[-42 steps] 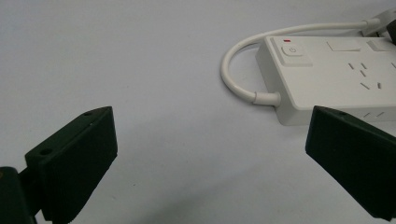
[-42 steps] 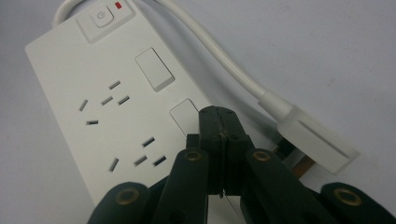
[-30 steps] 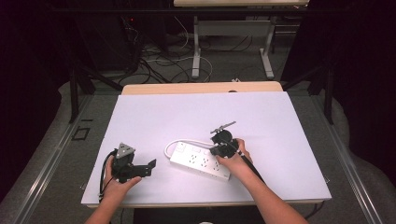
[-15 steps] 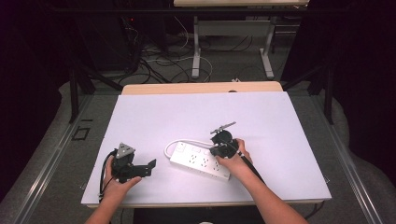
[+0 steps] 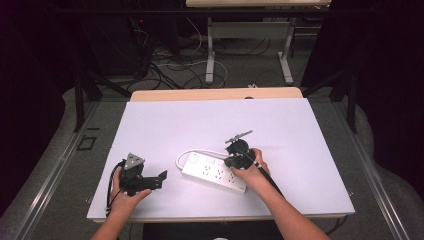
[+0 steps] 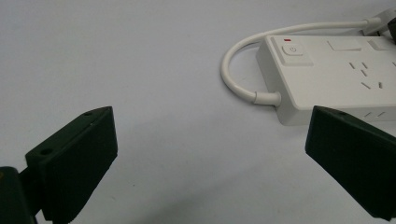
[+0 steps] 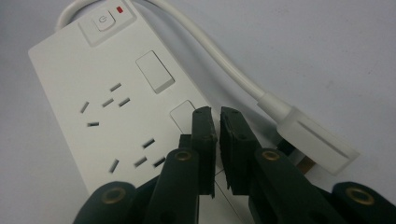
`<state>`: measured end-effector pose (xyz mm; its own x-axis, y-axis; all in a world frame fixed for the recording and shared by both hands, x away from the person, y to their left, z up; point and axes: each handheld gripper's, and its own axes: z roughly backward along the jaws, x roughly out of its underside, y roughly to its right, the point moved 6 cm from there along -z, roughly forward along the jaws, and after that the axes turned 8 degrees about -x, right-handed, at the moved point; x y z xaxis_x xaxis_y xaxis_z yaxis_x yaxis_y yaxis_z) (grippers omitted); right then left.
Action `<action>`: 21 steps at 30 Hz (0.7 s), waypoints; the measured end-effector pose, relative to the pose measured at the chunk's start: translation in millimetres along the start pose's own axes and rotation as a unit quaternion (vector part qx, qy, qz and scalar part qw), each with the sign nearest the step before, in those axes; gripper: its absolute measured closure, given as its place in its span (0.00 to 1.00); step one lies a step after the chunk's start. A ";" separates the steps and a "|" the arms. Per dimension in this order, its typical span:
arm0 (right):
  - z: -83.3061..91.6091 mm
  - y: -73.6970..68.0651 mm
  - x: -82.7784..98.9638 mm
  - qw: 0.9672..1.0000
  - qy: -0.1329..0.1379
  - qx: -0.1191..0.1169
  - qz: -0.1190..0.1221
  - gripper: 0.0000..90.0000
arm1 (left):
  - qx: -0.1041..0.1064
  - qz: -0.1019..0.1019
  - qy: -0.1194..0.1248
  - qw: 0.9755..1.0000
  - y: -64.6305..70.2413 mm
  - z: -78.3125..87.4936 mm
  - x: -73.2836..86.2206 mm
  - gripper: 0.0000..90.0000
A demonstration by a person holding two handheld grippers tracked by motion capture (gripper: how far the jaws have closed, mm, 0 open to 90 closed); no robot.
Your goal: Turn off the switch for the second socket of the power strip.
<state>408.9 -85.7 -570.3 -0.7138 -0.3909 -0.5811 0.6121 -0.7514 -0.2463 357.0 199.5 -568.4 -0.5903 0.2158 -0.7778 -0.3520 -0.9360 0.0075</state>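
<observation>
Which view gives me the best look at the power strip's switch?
The right gripper view: the switch is close and sharp, with a red mark beside it. The left gripper view shows it smaller, at the strip's near end. In the high view it is too small to make out.

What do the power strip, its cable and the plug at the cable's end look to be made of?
Power strip: hard white plastic, smooth and slightly glossy, judging by its crisp moulded edges and sockets. Cable: flexible white rubber or PVC jacket, since it bends in a smooth loop. Plug: pale moulded plastic, somewhat translucent-looking; a brassy metal prong seems to show beneath it, partly hidden.
</observation>
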 end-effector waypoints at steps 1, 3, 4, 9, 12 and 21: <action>0.3 -0.1 0.1 1.000 -0.001 0.000 0.000 0.93 | 0.001 0.000 0.000 1.000 0.1 0.0 -0.1 0.02; -0.5 -0.2 -0.4 1.000 0.006 -0.001 0.000 0.92 | 0.004 0.002 -0.003 1.000 1.0 -0.2 0.1 0.02; -1.8 -0.3 -1.1 1.000 0.018 -0.005 0.001 0.92 | 0.003 0.001 -0.003 1.000 1.1 -0.5 0.2 0.02; 1.5 0.7 -0.3 1.000 0.001 -0.002 0.003 0.88 | 0.004 0.003 -0.004 1.000 0.8 -0.4 0.5 0.02; 1.5 -0.3 -0.5 1.000 0.003 -0.002 -0.001 0.83 | 0.003 0.003 -0.002 1.000 0.9 -0.8 0.4 0.02; 4.4 0.4 -4.0 1.000 0.024 -0.008 0.009 0.67 | 0.003 0.003 -0.001 1.000 1.0 -0.9 0.4 0.02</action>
<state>410.5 -86.7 -564.7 -0.6860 -0.3778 -0.6219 0.6299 -0.7362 -0.2476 357.1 198.5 -569.3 -0.5938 0.2106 -0.7766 -0.3521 -0.9358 0.0155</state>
